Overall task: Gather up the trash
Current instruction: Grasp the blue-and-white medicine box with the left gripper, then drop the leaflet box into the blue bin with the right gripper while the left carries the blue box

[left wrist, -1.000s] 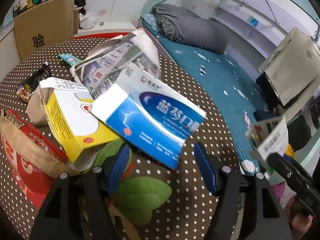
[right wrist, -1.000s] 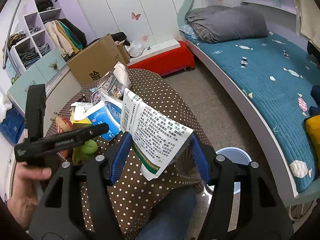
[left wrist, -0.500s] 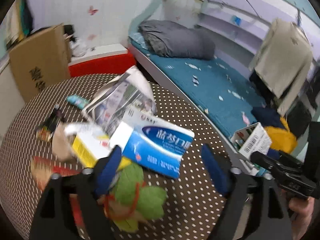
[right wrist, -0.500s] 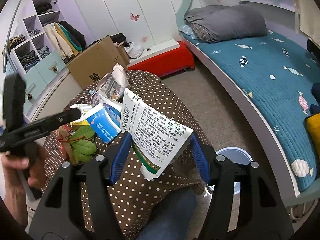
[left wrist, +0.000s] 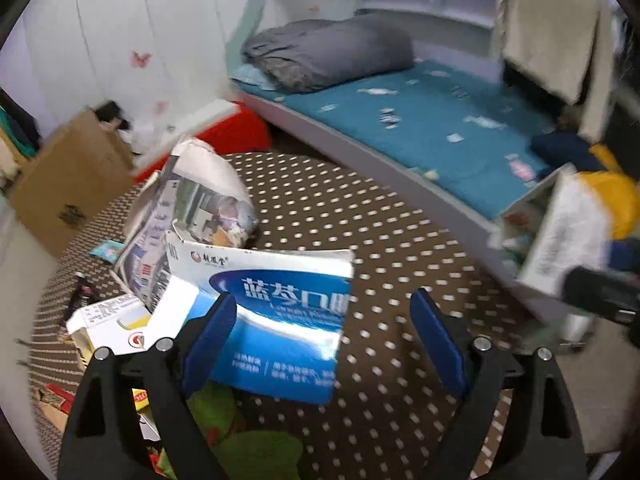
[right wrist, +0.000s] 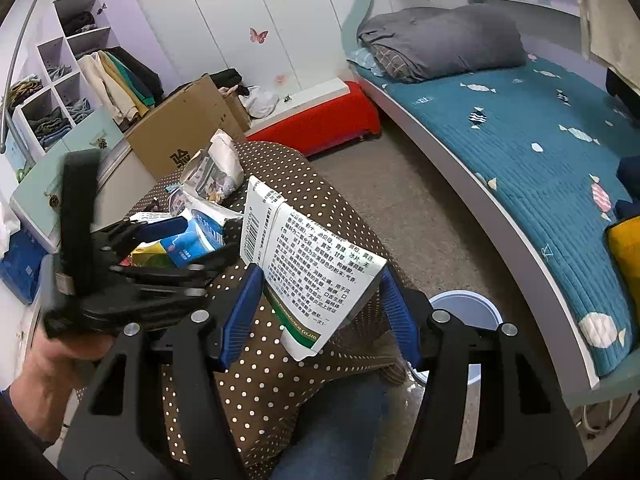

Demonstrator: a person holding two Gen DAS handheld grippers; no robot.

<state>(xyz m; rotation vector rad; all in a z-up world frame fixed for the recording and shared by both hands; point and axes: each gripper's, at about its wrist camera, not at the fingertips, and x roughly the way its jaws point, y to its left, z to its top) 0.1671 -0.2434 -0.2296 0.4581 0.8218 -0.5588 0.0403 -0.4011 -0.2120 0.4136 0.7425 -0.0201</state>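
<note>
My left gripper (left wrist: 324,336) is open over the polka-dot table (left wrist: 392,240). A blue and white medicine box (left wrist: 280,312) lies between its jaws, nearer the left one. The same gripper shows in the right wrist view (right wrist: 172,248) over the pile. My right gripper (right wrist: 320,304) is shut on a white printed medicine box (right wrist: 312,272), held above the table edge; it also shows blurred in the left wrist view (left wrist: 556,236). A white and yellow box (left wrist: 112,320), crumpled newspaper (left wrist: 192,200) and green leaves (left wrist: 240,432) lie on the table.
A pale blue bin (right wrist: 468,312) stands on the floor below the right gripper. A cardboard carton (right wrist: 180,136) and red bench (right wrist: 320,120) stand behind the table. The bed (right wrist: 540,152) runs along the right. Small wrappers (left wrist: 80,296) lie at the table's left.
My left gripper has swung lower and closer to the blue box, which now sits between its jaws. My right gripper has kept still with the white box.
</note>
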